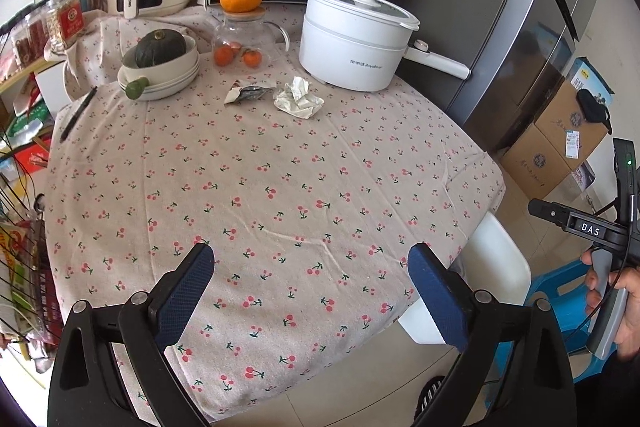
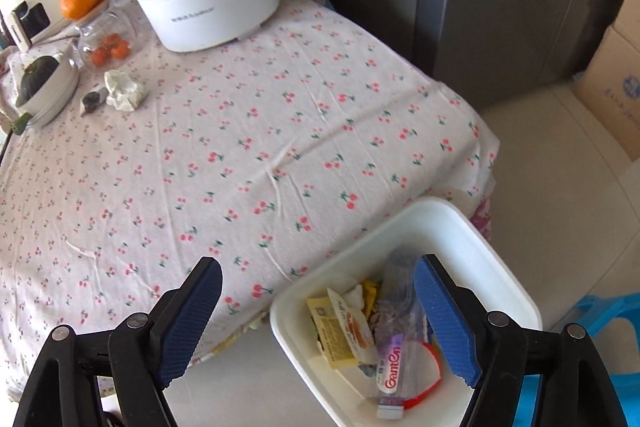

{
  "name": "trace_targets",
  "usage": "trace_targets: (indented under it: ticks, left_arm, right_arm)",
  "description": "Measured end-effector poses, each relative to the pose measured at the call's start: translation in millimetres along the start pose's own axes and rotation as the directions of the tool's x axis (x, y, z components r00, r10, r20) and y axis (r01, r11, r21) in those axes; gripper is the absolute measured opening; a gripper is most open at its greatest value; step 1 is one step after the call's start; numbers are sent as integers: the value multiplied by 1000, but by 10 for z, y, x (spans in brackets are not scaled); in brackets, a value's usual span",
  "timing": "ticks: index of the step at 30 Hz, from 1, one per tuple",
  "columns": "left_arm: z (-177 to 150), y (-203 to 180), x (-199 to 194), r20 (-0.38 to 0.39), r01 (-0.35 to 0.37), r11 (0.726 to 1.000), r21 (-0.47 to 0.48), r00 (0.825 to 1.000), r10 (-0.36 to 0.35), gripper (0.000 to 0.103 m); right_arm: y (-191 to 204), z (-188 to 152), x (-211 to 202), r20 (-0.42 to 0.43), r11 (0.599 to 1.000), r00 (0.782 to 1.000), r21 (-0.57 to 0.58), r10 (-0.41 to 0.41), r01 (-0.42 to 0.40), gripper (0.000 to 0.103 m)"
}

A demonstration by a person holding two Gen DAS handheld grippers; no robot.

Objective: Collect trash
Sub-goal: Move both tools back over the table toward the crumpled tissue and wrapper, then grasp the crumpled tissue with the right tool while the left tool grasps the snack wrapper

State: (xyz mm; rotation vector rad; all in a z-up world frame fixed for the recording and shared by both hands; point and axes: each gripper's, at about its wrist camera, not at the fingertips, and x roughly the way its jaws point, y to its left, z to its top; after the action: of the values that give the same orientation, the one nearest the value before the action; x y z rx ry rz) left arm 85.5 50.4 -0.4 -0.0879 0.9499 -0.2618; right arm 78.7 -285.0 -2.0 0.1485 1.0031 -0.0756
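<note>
Left gripper (image 1: 311, 265): jaws spread wide, nothing between them; pads are dark blue with a fine knurled texture, mounted on black linkage arms. It hangs above the near part of the table (image 1: 280, 187), which is covered by a beige cloth printed with small red cherries and lightly creased.

Far ahead of the left gripper, well apart from it, lie two pieces of trash just beside each other: a crumpled white paper wad (image 1: 298, 97), irregular and folded, and to its left a torn foil wrapper (image 1: 249, 92), silvery-dark inside with pale edges. Beyond them stands a white electric pot (image 1: 352, 45), smooth and cylindrical, with a glass lid and a long straight handle.

Right gripper (image 2: 318, 285): likewise wide open and empty, same blue textured pads. Directly below and ahead of its right finger sits a white plastic bin (image 2: 480, 247), rectangular with rounded corners, beside the table edge. Inside: a yellow printed sachet (image 2: 340, 331), a clear crinkled bottle label reading "Ganten" (image 2: 392, 367), and other scraps too jumbled to tell apart.
</note>
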Motion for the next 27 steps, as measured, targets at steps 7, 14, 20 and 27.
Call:
trace_targets:
  ticks: [7, 14, 20, 27]
  left_arm:
    - [210, 294, 31, 0, -108, 992, 72, 994, 108, 99]
    - [483, 892, 236, 41, -170, 985, -7, 984, 171, 99]
    - [467, 1250, 574, 69, -209, 977, -41, 975, 211, 99]
    - [447, 1459, 788, 44, -162, 982, -99, 985, 167, 99]
  right_arm:
    - [437, 277, 15, 36, 998, 998, 5, 57, -57, 86]
    - [989, 647, 269, 71, 991, 995, -116, 71, -62, 87]
    - [1503, 850, 809, 76, 964, 989, -243, 129, -107, 87]
    - [2019, 1091, 1638, 31, 936, 980, -305, 195, -176, 87]
